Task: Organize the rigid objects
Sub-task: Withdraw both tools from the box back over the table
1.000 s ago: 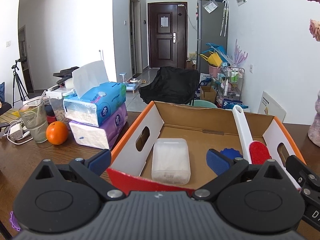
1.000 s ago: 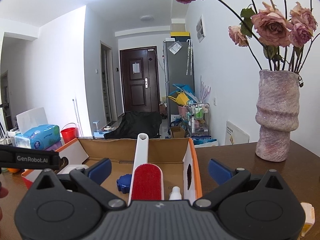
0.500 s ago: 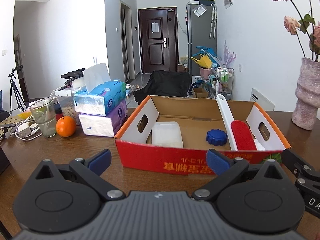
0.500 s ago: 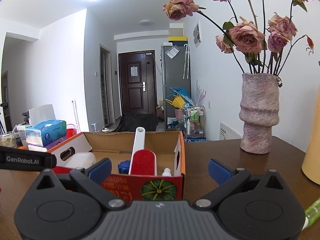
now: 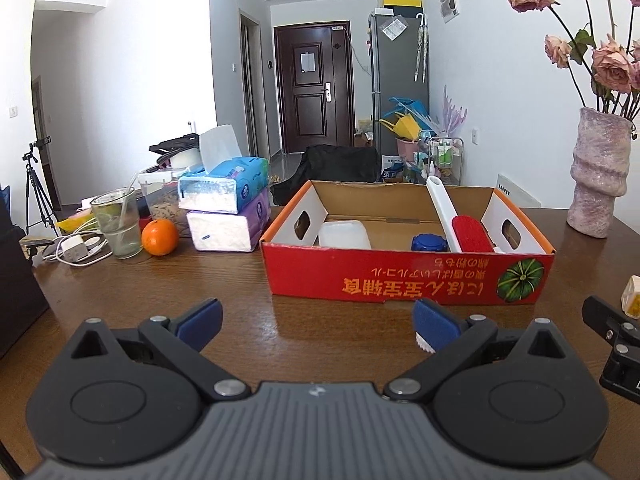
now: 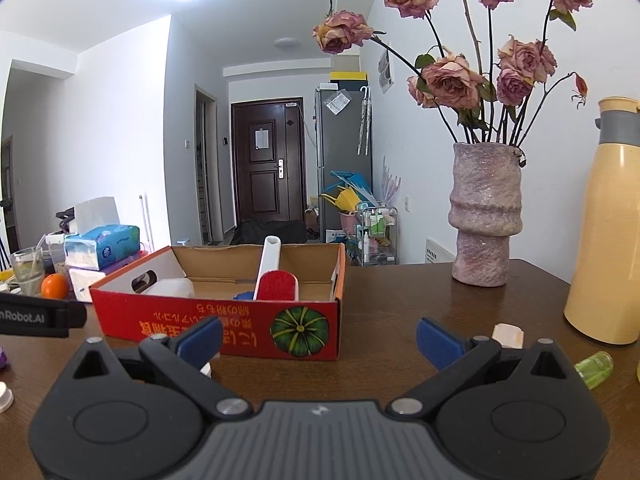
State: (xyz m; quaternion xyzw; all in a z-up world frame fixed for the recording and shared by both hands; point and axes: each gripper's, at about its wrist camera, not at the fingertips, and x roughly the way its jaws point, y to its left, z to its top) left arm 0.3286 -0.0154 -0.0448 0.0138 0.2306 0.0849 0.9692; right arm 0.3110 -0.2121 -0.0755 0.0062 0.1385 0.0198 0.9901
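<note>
A red cardboard box stands on the brown table. Inside it lie a white lint brush with a red pad, a blue round lid and a clear plastic container. My left gripper is open, low over the table in front of the box, holding nothing. My right gripper is open too, near the box's right front corner. A small white piece peeks from under the left gripper's right finger. A cream cap and a green tube lie by the right gripper.
Stacked tissue packs, an orange, a glass and cables sit at the left. A pink vase of dried roses and a tall cream flask stand at the right. Small white and purple bits lie at the left edge.
Both grippers have drawn back from over the box to the near side of the table, so the whole box front now shows. Both stayed open.
</note>
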